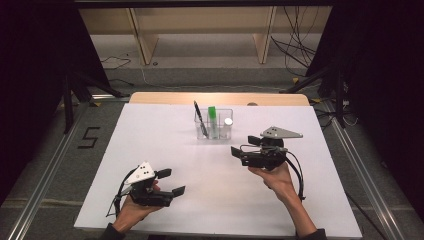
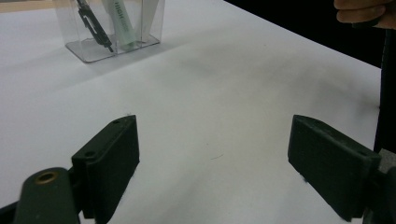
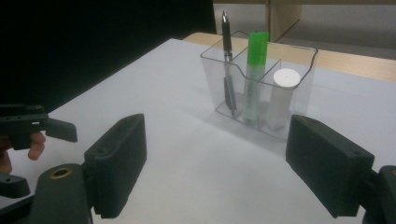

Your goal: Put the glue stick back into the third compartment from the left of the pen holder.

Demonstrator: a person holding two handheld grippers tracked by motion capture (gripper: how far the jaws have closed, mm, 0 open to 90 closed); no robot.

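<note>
Both grippers, left (image 1: 171,182) and right (image 1: 238,153), hover with jaws spread, empty; holder (image 1: 214,134) keeps pen (image 1: 200,118), marker (image 1: 212,117), tube (image 1: 228,125).

White table (image 1: 165,150) — wooden strip along far edge. Clear three-compartment holder (image 1: 214,134) stands directly on it, toward far middle — rest of surface bare.

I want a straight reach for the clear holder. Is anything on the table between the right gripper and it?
Nothing visible: bare white table lies between the open right gripper and the clear holder.
</note>
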